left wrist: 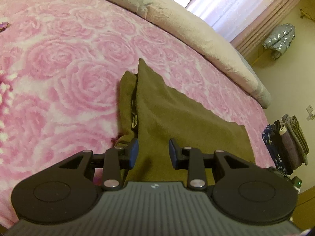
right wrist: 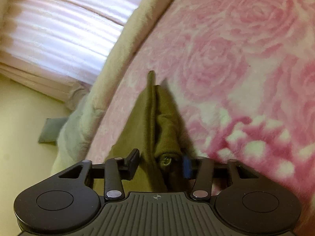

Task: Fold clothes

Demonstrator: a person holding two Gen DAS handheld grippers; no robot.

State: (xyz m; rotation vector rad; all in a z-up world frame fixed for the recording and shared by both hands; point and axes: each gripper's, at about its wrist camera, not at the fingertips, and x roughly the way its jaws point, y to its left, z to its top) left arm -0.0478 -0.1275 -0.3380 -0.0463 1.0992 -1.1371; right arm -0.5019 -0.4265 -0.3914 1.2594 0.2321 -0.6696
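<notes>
An olive-green garment [left wrist: 173, 114] lies on the pink rose-patterned blanket [left wrist: 69, 68], folded lengthwise, with a narrower layer sticking out along its left side. My left gripper [left wrist: 153, 154] hovers over its near end, open, its blue pads [left wrist: 133, 153] apart and the cloth running beneath them. In the right wrist view the same garment [right wrist: 155, 118] rises in a bunched ridge towards my right gripper [right wrist: 160, 162]. That gripper is open wide, with the rolled cloth end lying loose between its fingers. The picture there is blurred.
A beige quilt [left wrist: 196, 33] lies along the bed's far edge, with curtains [left wrist: 236, 4] behind it. A stack of folded clothes [left wrist: 285, 145] stands at the right beyond the bed. A silver jacket [left wrist: 279, 37] hangs on the wall. A grey cushion [right wrist: 49, 130] lies on the floor.
</notes>
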